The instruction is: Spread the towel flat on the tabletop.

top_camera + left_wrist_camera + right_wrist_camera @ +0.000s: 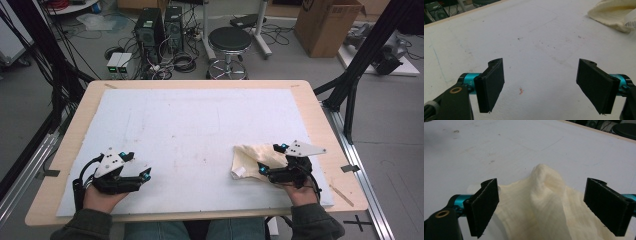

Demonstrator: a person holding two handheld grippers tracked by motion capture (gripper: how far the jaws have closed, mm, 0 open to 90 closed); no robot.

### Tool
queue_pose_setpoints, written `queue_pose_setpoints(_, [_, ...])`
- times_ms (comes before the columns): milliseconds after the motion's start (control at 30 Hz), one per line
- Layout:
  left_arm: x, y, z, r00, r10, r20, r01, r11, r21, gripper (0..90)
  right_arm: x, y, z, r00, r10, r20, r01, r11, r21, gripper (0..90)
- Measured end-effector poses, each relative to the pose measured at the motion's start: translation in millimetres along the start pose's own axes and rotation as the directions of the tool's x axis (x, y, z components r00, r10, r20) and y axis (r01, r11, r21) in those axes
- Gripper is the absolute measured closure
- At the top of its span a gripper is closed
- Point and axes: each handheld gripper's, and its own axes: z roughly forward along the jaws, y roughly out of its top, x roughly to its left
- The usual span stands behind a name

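Cream cloth (pixel 544 202) bunches between right gripper's (pixel 541 206) spread jaws.

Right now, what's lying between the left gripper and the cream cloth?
Nothing: the high view shows bare white mat between the left gripper and the cream cloth.
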Motion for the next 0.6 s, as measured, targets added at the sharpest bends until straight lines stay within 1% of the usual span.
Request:
queue_pose_setpoints(33, [-1.0, 0.7, 2.7, 1.0, 0.001, 0.004, -0.001, 1.0, 0.007, 22.8, -0.8, -1.3, -0.1, 1.0, -0.005, 0.002, 0.005, 1.0, 0.004, 12.2])
queue_pose_setpoints(200, [-1.9, 0.8, 5.9, 0.9999, 0.011, 0.01, -0.011, 0.9998, 0.017, 22.8, -3.7, -2.4, -0.4, 1.0, 0.007, 0.004, -0.007, 1.0, 0.005, 12.2])
queue_pose_setpoints(267, [-1.3, 0.6, 5.4, 0.9999, 0.008, 0.011, -0.008, 0.9999, 0.015, 22.8, -4.4, -2.4, 0.1, 1.0, -0.001, 0.008, 0.001, 1.0, 0.006, 12.2])
queue_pose_setpoints(433, [-1.5, 0.2, 4.4, 0.9999, 0.003, 0.012, -0.004, 1.0, 0.008, 22.8, -2.9, -2.1, -0.5, 1.0, -0.003, 0.005, 0.003, 1.0, 0.003, 12.2])
queue_pose_setpoints(600, [-2.7, -0.6, 2.7, 0.9999, 0.008, 0.013, -0.008, 0.9999, 0.008, 22.8, -1.6, -1.9, -1.7, 1.0, -0.004, 0.002, 0.004, 1.0, 0.003, 12.2])
